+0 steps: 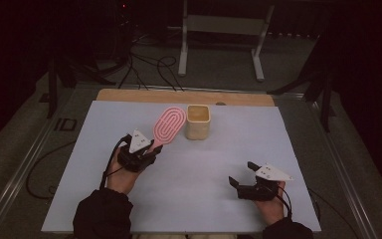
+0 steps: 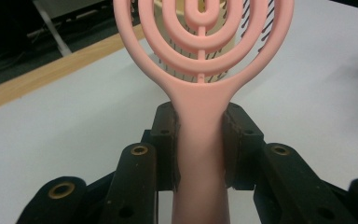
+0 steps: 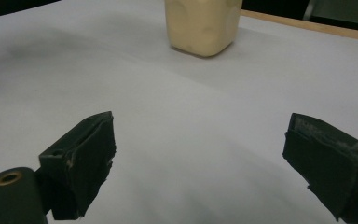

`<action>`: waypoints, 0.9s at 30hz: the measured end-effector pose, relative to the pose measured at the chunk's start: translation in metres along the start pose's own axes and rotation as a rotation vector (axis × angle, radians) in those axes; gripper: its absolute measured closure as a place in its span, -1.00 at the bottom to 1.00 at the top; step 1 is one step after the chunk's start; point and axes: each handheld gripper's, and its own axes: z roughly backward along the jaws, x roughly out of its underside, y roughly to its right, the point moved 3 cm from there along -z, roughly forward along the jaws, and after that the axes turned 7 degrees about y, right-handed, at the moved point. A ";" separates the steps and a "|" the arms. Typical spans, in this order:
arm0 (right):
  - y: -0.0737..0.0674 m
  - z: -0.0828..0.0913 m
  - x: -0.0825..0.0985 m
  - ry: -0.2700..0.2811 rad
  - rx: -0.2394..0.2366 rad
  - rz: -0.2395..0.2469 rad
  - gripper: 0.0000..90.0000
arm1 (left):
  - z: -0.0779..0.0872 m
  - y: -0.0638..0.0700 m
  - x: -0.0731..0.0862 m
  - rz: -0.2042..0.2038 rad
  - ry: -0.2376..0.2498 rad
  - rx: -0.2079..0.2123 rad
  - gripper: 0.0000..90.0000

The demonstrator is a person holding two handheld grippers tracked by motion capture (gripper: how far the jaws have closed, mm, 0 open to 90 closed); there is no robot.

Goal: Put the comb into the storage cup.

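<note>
Right gripper [image 1: 242, 180]: nearest the person, low over the near right part of the table; jaws spread wide with nothing between them, as the right gripper view shows.

Left gripper [image 1: 151, 150]: at the near left, tilted up and toward the far side; jaws closed on the handle of the pink hairbrush [image 1: 168, 126], the pads pressing either flank of the handle in the left gripper view.

Pink hairbrush: held clear of the table, oval vented head leading; dark bristles show through the slots in the left gripper view. Its head lies just beside the cup's left wall in the high view, apart from it as far as can be told.

Beige square cup [image 1: 198, 122]: upright, open mouth up, at the far middle of the white table cover [image 1: 94, 164].

Step in hand: judged as carrying the brush toward the cup, presumably to stand it inside.

Next move: calls for lifting the head above the rim, swinging it over the mouth, then tipping the brush steeper before lowering. The broad head may catch the rim or tip the light cup.

Open room: bare cover on all sides of the cup; the free gripper stands well apart and could steady it.

Edges: wooden strip [image 1: 179, 96] just behind the cup; floor with cables and a frame stand beyond.
</note>
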 end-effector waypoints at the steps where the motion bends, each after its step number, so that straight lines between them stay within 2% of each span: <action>1: 0.000 0.000 0.000 -0.003 -0.003 -0.005 -0.80 | -0.001 0.001 -0.001 -0.014 -0.001 -0.002 0.55; 4: -0.002 -0.001 -0.001 -0.007 -0.008 -0.009 -0.80 | -0.002 0.003 -0.003 -0.027 0.004 0.005 0.55; 6: -0.003 -0.002 -0.001 -0.016 -0.007 0.002 -0.80 | -0.004 0.008 -0.006 -0.053 0.007 0.014 0.55; 10: -0.002 0.000 -0.005 0.002 0.001 -0.013 -0.81 | -0.005 0.014 -0.011 -0.083 0.015 0.036 0.55; 13: 0.001 0.004 -0.015 0.032 0.009 -0.060 -0.82 | -0.005 0.017 -0.014 -0.110 0.016 0.052 0.55; 16: 0.004 0.007 -0.024 0.056 0.016 -0.095 -0.83 | -0.006 0.021 -0.015 -0.119 0.019 0.062 0.55; 19: 0.003 0.005 -0.031 0.067 -0.001 -0.118 -0.83 | -0.009 0.026 -0.016 -0.147 0.024 0.068 0.55; 22: -0.001 0.000 -0.037 0.072 -0.018 -0.125 -0.83 | -0.012 0.028 -0.020 -0.153 0.032 0.073 0.55; 27: -0.009 -0.009 -0.051 0.071 -0.034 -0.096 -0.83 | -0.013 0.032 -0.023 -0.161 0.051 0.079 0.55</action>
